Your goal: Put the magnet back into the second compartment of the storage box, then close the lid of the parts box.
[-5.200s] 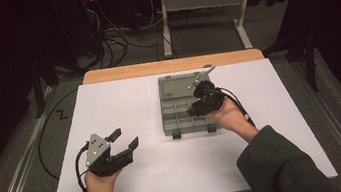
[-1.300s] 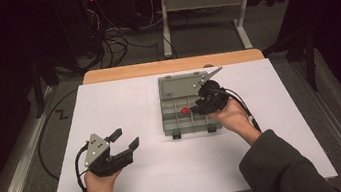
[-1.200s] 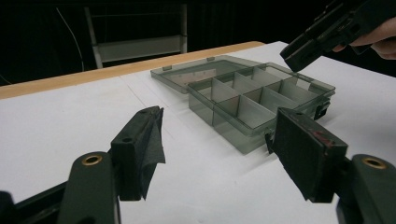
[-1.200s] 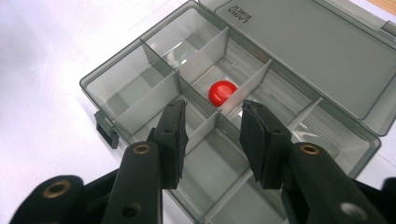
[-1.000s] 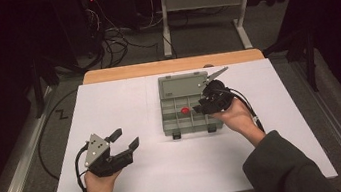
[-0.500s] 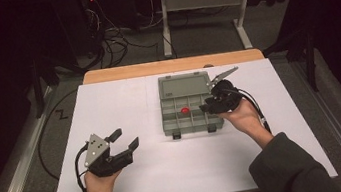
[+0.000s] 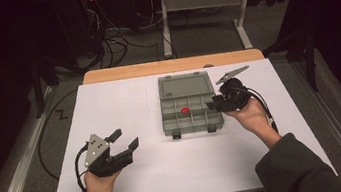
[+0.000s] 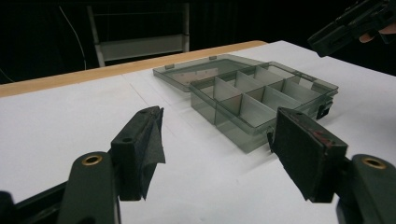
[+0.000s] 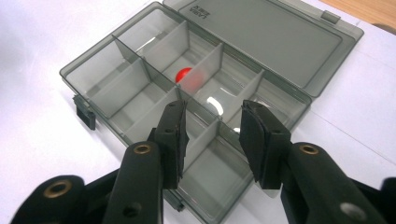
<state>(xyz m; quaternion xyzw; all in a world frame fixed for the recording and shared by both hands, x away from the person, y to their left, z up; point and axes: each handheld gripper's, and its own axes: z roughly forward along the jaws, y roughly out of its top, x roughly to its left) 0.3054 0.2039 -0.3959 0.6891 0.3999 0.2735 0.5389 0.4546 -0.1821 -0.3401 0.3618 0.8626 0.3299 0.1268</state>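
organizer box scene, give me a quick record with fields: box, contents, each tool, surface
box: grey translucent plastic compartment box, lid open and lying flat behind it
contents: small round red piece in a middle compartment; the other compartments in view look empty
right tool: open, nothing between the pads, at the box's right edge
left tool: open, holding nothing, apart from the box on the near left
surface: white tabletop

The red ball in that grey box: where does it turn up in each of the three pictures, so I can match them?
High view: the red ball lies in a middle compartment of the box, at picture centre.
Left gripper view: I cannot make the ball out; the dividers hide that compartment.
Right gripper view: the ball sits above the gripper, just left of centre.
Shared landmark: the box's open lid, lying flat on the table.
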